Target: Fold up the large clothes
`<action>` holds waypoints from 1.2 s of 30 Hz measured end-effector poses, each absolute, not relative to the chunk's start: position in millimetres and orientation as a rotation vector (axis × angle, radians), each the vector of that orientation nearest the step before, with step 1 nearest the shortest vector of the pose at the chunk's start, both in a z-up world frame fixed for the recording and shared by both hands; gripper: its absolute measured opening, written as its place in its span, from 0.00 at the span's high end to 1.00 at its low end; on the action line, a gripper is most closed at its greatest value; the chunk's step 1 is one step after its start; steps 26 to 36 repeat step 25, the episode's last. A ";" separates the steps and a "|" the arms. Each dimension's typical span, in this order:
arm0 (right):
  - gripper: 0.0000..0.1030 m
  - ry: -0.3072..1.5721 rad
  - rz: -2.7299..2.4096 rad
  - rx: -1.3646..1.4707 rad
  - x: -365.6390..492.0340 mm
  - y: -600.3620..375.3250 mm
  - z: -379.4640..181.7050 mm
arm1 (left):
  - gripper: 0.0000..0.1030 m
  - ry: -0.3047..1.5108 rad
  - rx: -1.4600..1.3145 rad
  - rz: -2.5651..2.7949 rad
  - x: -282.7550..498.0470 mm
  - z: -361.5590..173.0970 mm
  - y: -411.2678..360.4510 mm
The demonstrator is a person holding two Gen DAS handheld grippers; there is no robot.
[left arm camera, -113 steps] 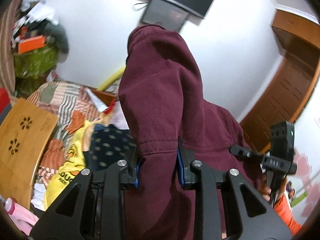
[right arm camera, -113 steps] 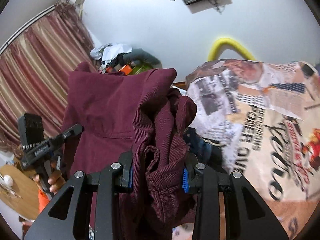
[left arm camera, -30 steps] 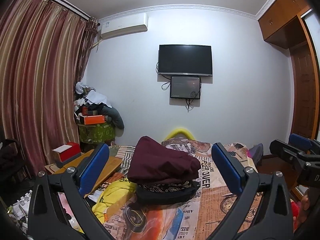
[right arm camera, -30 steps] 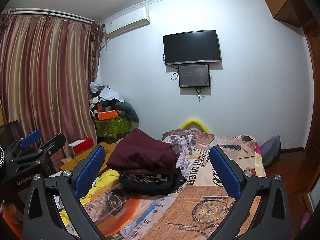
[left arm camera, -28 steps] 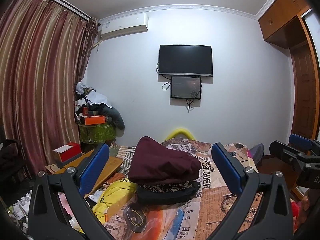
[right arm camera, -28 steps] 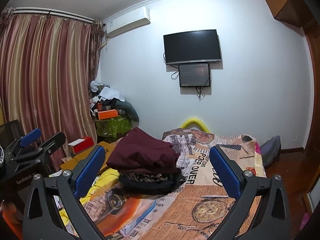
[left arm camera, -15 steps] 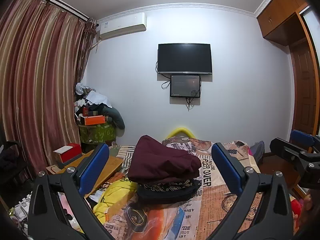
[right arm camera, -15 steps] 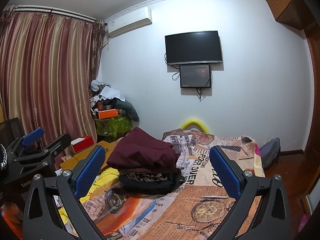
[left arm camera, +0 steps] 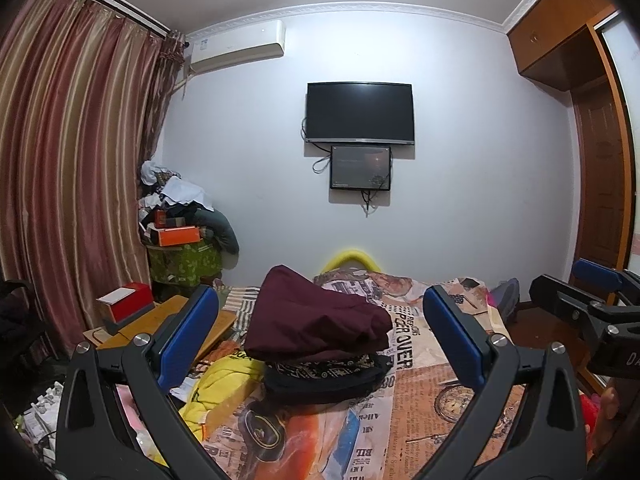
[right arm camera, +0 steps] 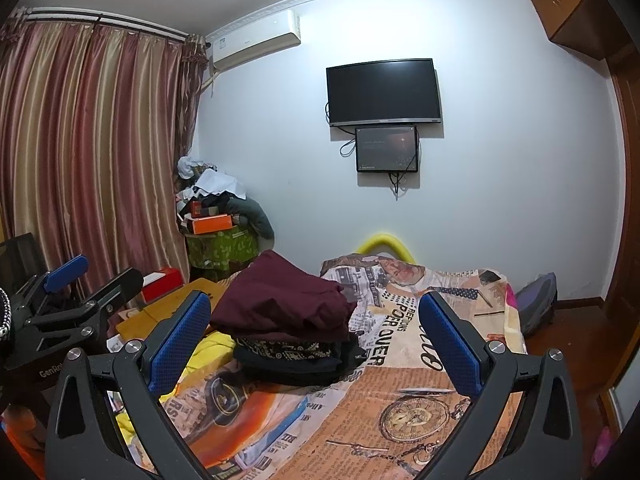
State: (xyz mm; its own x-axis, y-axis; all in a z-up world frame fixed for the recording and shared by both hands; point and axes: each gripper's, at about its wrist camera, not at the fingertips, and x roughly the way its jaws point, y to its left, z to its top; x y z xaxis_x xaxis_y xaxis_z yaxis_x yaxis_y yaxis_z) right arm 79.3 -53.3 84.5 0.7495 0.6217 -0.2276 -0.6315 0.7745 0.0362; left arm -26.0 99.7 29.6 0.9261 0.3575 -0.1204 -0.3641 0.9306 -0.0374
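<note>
A: Since a few seconds back, the maroon garment (left arm camera: 316, 320) has gone from being pinched in both tools to lying folded on the bed (right arm camera: 400, 384), and both grippers have drawn away from it.

B: And the tools themselves?

A: The left gripper (left arm camera: 320, 340) has its blue pads spread wide with nothing between them; the right gripper (right arm camera: 316, 336) is likewise spread and empty. The garment sits ahead of both, framed between each pair of fingers, well out of reach.

B: What's under it?

A: A dark patterned folded garment (left arm camera: 324, 376); the maroon one rests directly on top. To the left of the left tool's fingers lies a yellow garment (left arm camera: 224, 380), loose and unfolded.

B: How would the maroon piece handle?

A: It looks like thick, soft cloth: limp, probably heavy for a garment, not slippery. I'd judge a pinch near a folded edge holds best; grabbing the top layer alone would likely pull the fold open.

B: Next?

A: Probably the yellow one, taken by a hem or shoulder.
</note>
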 end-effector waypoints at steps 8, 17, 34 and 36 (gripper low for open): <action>0.00 0.235 0.684 -0.040 79.6 -52.5 84.7 | 0.00 0.123 -0.068 0.358 -24.6 27.5 99.6; 0.00 0.240 0.681 -0.045 81.3 -50.2 83.2 | 0.00 0.125 -0.071 0.363 -22.0 23.9 99.2; 0.00 0.257 0.680 -0.042 85.7 -47.8 80.4 | 0.00 0.139 -0.083 0.359 -17.3 18.5 103.9; 0.00 0.257 0.680 -0.042 85.7 -47.8 80.4 | 0.00 0.139 -0.083 0.359 -17.3 18.5 103.9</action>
